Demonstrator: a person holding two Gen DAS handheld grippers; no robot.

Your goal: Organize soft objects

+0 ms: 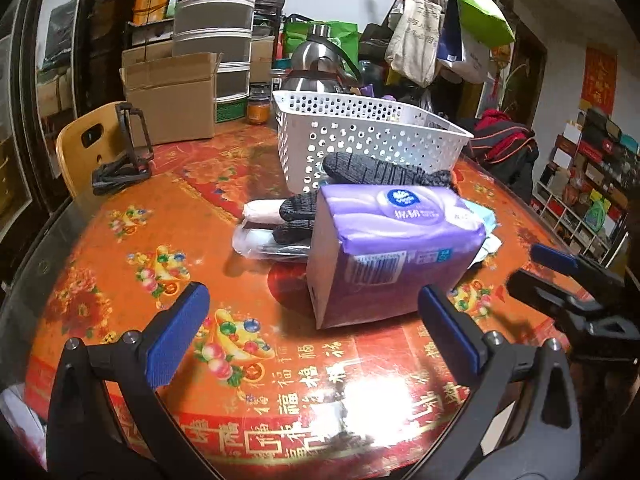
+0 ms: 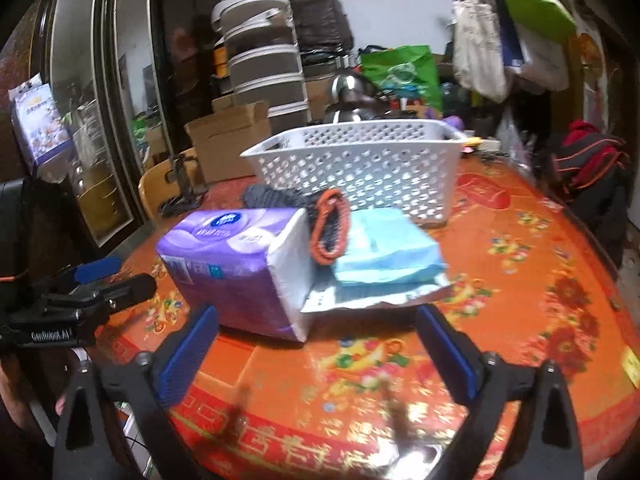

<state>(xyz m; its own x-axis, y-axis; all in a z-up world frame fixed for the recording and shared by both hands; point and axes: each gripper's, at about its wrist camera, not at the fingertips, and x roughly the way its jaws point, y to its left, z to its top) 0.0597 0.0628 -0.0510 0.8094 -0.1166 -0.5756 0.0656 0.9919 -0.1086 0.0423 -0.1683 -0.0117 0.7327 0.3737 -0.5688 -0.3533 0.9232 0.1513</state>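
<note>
The purple tissue pack (image 1: 394,248) lies just ahead of both open jaws.

- From the left wrist we look down, close, over the table (image 1: 120,240) toward the purple tissue pack (image 1: 392,248).
- From the right wrist we share pack (image 2: 236,264) and white basket (image 2: 360,164).

I am facing a table (image 1: 120,240) where a tissue pack (image 1: 384,256) is standing nearest me, with socks (image 1: 384,172) lying behind it, a folded cloth (image 2: 384,248) lying to its right, wrapped packets (image 1: 260,232) to its left, and a perforated basket (image 1: 372,136) sitting behind them all.
</note>
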